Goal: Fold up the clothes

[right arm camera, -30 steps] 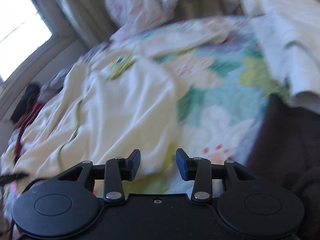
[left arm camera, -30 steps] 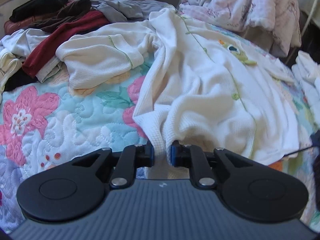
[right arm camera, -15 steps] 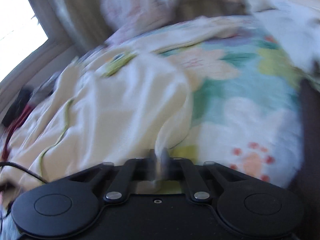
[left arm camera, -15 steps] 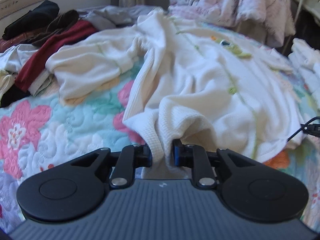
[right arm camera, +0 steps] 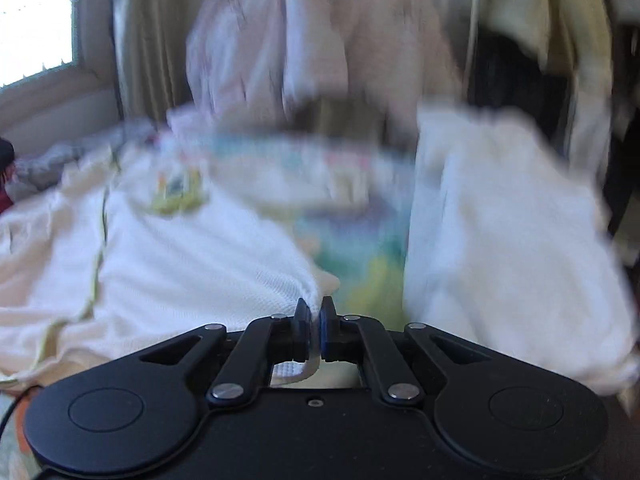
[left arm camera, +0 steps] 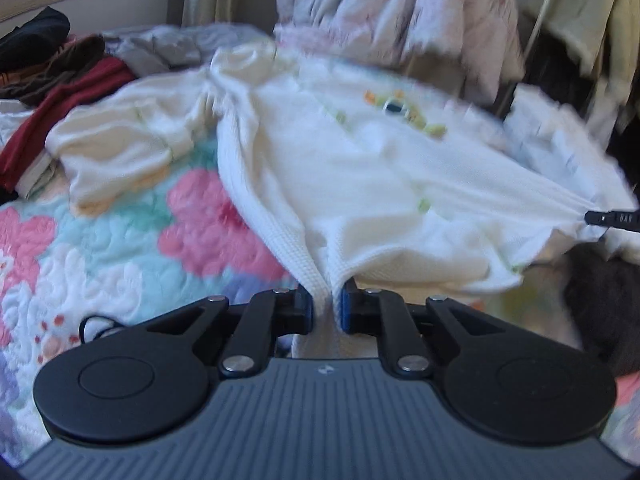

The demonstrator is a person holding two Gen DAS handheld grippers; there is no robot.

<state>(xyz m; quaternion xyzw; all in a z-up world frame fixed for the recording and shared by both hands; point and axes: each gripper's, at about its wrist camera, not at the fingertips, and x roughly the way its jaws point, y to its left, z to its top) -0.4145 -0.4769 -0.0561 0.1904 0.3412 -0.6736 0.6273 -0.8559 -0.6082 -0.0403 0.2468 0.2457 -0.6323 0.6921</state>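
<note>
Pinching the hem: left hand-held gripper [left arm camera: 325,307] closing on white waffle-knit top [left arm camera: 360,168]; right hand-held gripper [right arm camera: 316,330] clamped on the opposite hem corner. Top stretches toward 12 o'clock over the bed [left arm camera: 100,248]. Light, limp cloth; hold corners.

Home bedroom: floral quilt [left arm camera: 100,248] on bed, heaped clothes [left arm camera: 68,76], curtain [right arm camera: 132,40], window [right arm camera: 32,20].

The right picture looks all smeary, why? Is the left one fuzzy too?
Right wrist view: motion blur smears the quilt, the white pile and the curtains; only the black tongs look sharp, and the window glares white. Left wrist view: milder blur; the shirt is soft, the fisheye bends the edges.
</note>
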